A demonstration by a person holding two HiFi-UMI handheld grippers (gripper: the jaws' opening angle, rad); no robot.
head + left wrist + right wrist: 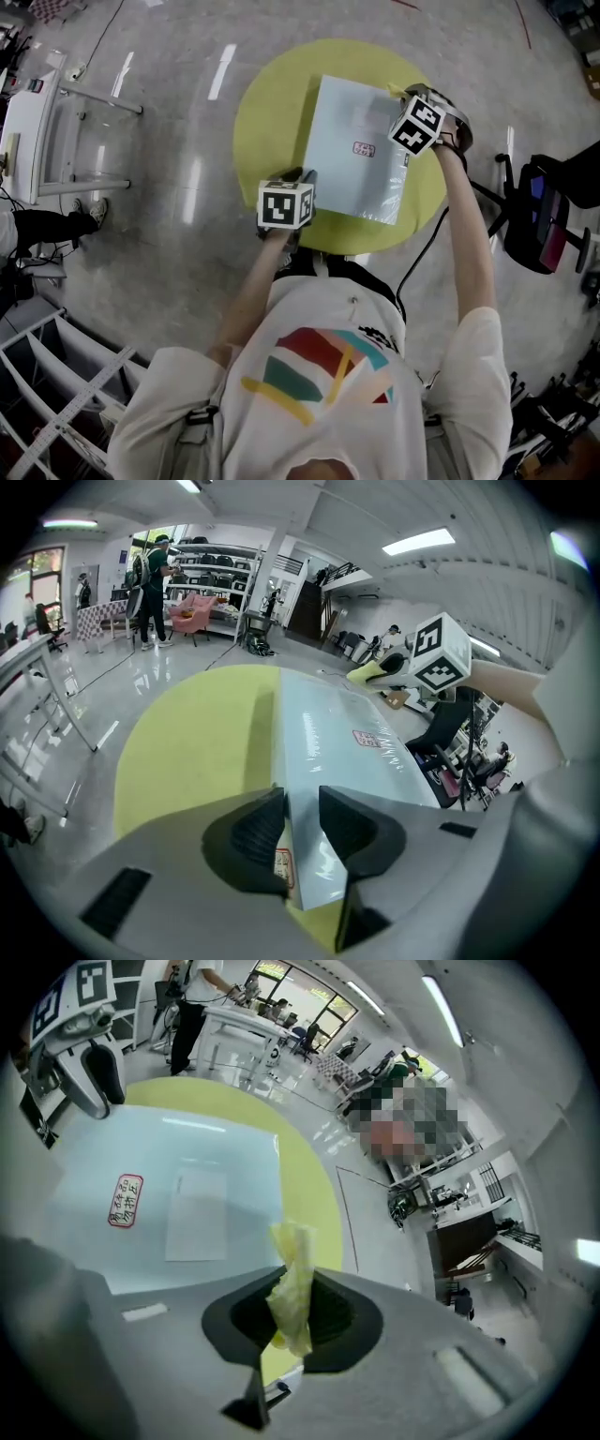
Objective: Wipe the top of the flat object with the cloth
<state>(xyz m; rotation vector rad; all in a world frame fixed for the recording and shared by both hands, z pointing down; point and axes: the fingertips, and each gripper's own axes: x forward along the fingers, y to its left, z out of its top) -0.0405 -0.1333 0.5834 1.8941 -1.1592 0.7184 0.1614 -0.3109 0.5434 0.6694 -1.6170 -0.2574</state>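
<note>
Nearest the camera, the person's white shirt with coloured stripes (319, 375) is seen from above, and both bare forearms are stretched out over a round yellow table (267, 112). The left gripper (305, 180) is held at the near left corner of the flat object (361, 155), a pale blue rectangular pack that is laid flat on the table. In the left gripper view, that corner is taken between the jaws of the left gripper (302, 822): one jaw is pressed to the side of the flat object (347, 738) and the other is set on its top, so the pack is clamped there. A small red label (364, 148) is carried near the middle of the top face. Farther off, the right gripper (405, 94) is held at the far right corner of the pack. Its jaws are closed on the cloth (292, 1283), a crumpled yellow strip that is pinched between the pads of the right gripper (292, 1314) and sticks out beyond them, over the line where the pack meets the table. Whether the cloth is touching the surface cannot be told. Beyond the table, a grey glossy floor (178, 187) is seen, with a dark office chair (548, 216) to the right and a white frame (47, 131) to the left.
</note>
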